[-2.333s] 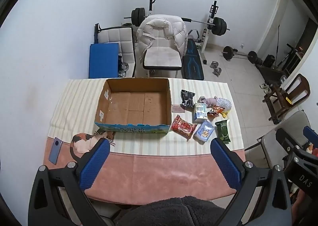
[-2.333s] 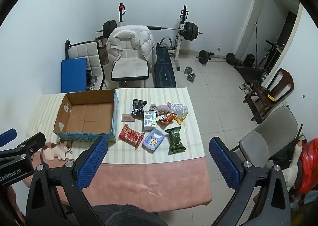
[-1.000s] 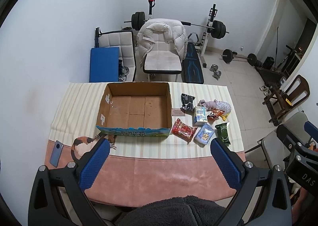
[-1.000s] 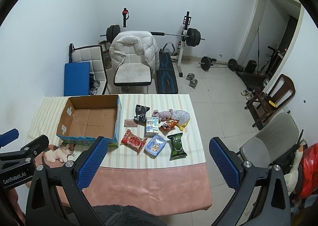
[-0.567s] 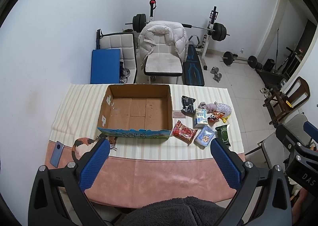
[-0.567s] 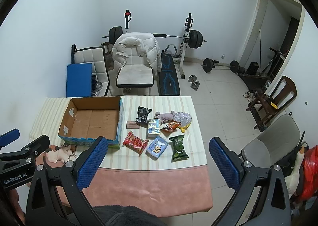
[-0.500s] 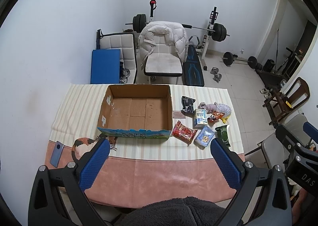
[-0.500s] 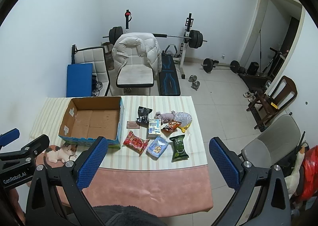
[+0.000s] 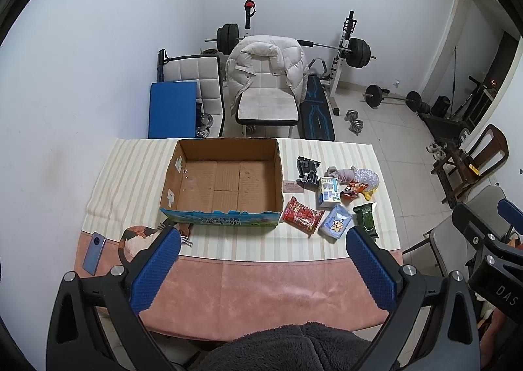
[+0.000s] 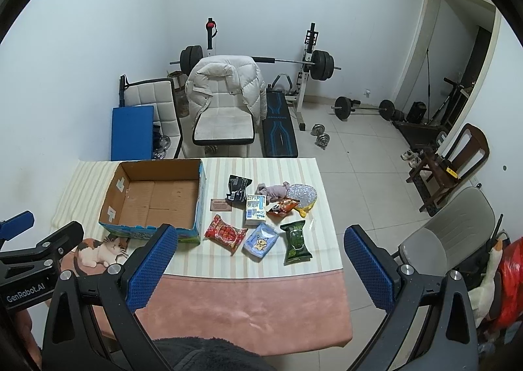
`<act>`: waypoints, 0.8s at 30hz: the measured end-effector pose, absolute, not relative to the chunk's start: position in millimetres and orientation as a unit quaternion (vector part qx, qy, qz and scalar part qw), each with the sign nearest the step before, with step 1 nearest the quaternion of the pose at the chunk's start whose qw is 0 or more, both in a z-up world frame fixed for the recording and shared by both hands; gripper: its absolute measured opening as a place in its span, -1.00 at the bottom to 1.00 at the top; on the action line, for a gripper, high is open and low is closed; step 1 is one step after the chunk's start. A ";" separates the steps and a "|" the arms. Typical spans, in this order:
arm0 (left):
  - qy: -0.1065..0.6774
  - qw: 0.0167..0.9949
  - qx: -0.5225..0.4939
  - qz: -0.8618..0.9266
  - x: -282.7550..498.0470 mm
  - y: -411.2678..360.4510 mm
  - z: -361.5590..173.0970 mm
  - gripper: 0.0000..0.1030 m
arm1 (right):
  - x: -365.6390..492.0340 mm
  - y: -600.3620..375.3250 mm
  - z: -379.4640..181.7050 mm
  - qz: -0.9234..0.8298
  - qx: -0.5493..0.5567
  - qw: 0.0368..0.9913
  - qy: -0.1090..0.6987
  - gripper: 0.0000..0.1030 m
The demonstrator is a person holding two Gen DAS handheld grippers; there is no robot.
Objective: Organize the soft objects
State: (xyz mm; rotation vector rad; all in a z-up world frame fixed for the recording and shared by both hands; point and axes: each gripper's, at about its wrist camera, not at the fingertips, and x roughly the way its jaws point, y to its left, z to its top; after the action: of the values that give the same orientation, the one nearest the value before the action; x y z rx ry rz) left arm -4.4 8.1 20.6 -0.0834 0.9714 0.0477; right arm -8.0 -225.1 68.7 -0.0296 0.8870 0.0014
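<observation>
Holding both tools high over the near edge of the surface (image 9: 261,286), you have the left gripper (image 9: 263,268) spread wide with nothing between its blue pads, and the right gripper (image 10: 260,265) likewise spread and empty. Neither touches anything.

An open cardboard box (image 9: 225,180) sits on the striped cloth toward the far left of centre, its brown floor bare. To its right lies a loose cluster of soft packets: a red snack bag (image 9: 302,215) just beside the box's near right corner, a light blue pouch (image 9: 336,224) next to it, and a dark green pack (image 9: 366,220) furthest right. Beyond these stand a small white-and-blue carton (image 9: 328,191), a black packet (image 9: 307,170), a grey plush toy (image 9: 341,172), a glittery pouch (image 9: 367,178) and an orange bag (image 9: 354,189), crowded together.

At the near left, a phone (image 9: 93,252) lies flat beside the printed cat (image 10: 101,250) on the cloth.
</observation>
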 end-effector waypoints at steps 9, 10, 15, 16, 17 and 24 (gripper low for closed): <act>0.466 0.883 -0.038 0.022 -4.5 8.3 21.3 1.00 | -7.8 -223.1 68.7 0.002 -0.012 0.904 0.428 1.00; 0.466 0.883 -0.040 0.022 -4.8 8.3 21.3 1.00 | -7.7 -223.7 68.8 0.003 -0.012 0.903 0.429 1.00; 0.467 0.883 -0.038 0.018 -9.1 5.5 24.3 1.00 | -8.2 -218.3 68.3 0.005 -0.011 0.903 0.430 1.00; 0.467 0.883 -0.038 0.018 -9.4 5.2 24.1 1.00 | -8.7 -217.1 68.7 0.005 -0.011 0.903 0.429 1.00; 0.466 0.883 -0.039 0.018 -9.7 5.0 24.1 1.00 | -8.8 -217.1 68.4 0.005 -0.011 0.903 0.429 1.00; 0.467 0.883 -0.040 0.014 -9.8 -2.5 21.0 1.00 | -12.4 -218.6 64.6 0.005 -0.007 0.903 0.429 1.00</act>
State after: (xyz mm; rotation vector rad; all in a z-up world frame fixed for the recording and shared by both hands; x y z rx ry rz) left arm -9.8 -2.5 21.0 -0.0832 0.9712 0.0285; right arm -12.4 -218.6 64.6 -0.0151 0.8869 0.0113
